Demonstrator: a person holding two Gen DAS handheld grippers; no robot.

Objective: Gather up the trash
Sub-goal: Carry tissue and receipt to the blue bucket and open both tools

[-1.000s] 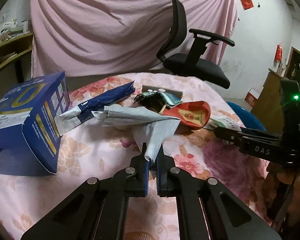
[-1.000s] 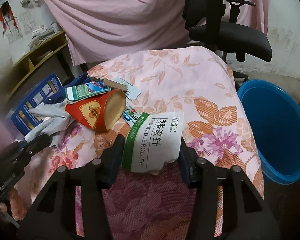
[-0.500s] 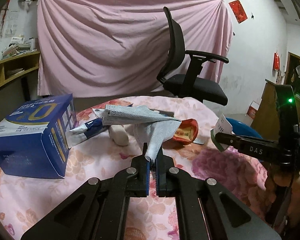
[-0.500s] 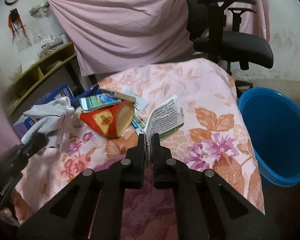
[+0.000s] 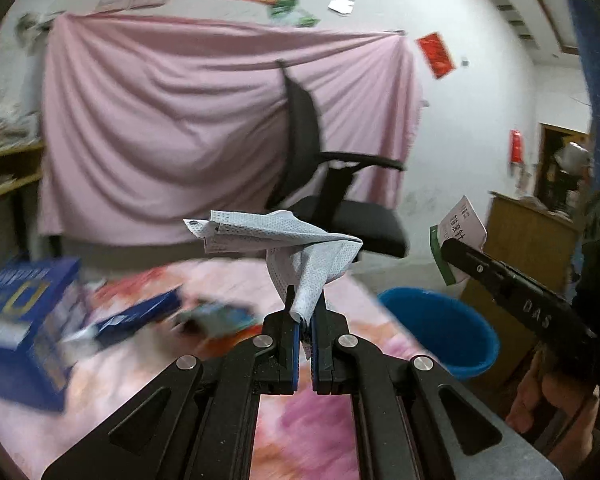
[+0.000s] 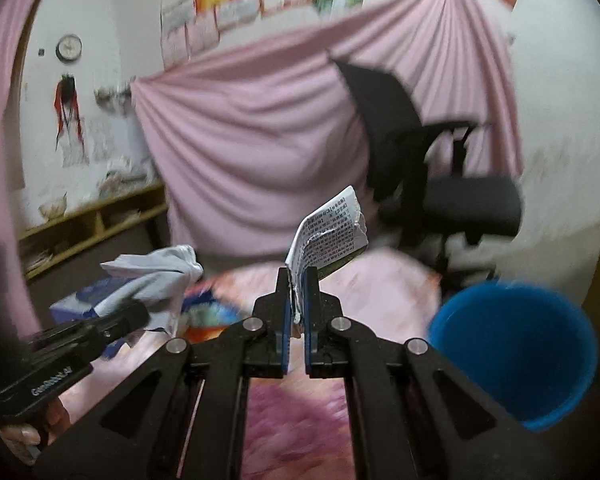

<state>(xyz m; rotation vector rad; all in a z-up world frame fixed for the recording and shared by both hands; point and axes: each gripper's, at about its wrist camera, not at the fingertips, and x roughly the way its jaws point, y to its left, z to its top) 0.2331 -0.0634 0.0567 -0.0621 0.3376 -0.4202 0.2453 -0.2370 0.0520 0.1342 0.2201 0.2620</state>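
A pink drape [image 5: 204,128] covers the white wall behind a black office chair [image 5: 332,200].

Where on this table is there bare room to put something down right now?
The floral tablecloth is bare near the grippers and toward the blue bucket. It is crowded on the left, where the blue box and blurred wrappers lie.

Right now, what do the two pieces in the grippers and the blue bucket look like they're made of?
Grey wipe in the left gripper: looks like soft nonwoven cloth or paper, matte, with a dotted embossed texture and limp folds.
White packet in the right gripper: thin printed film or paper, creased, with a torn edge.
Blue bucket: probably moulded plastic, smooth with a slight sheen.
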